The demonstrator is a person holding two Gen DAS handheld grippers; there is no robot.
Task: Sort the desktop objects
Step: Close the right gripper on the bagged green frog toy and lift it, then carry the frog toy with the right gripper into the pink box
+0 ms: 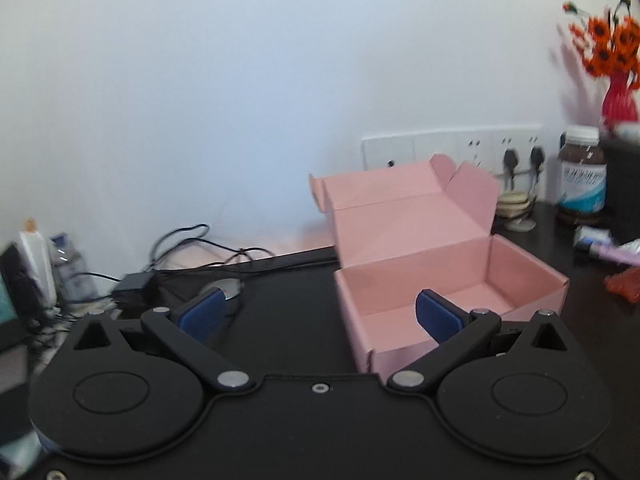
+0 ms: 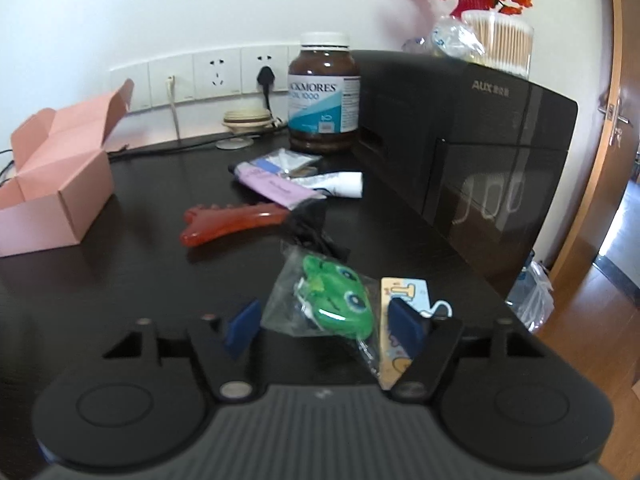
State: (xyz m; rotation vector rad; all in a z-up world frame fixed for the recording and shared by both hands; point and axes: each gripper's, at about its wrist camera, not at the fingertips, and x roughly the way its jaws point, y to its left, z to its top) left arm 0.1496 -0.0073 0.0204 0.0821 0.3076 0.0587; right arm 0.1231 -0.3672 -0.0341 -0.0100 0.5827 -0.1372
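Left claw (image 1: 320, 312) spread apart before the pink box (image 1: 448, 296), only the right wrist view showing the right claw (image 2: 324, 324) half-spread around the bagged green frog toy (image 2: 340, 296), pads not touching, red comb (image 2: 236, 222) beyond the toy

Left gripper (image 1: 320, 312) agape, pink box (image 1: 448, 280) — lid up

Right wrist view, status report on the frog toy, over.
Right gripper jaws around bagged green frog toy, pads not yet pressing. Left gripper open, empty, at open pink box. Yellow card under right pad; red comb beyond.
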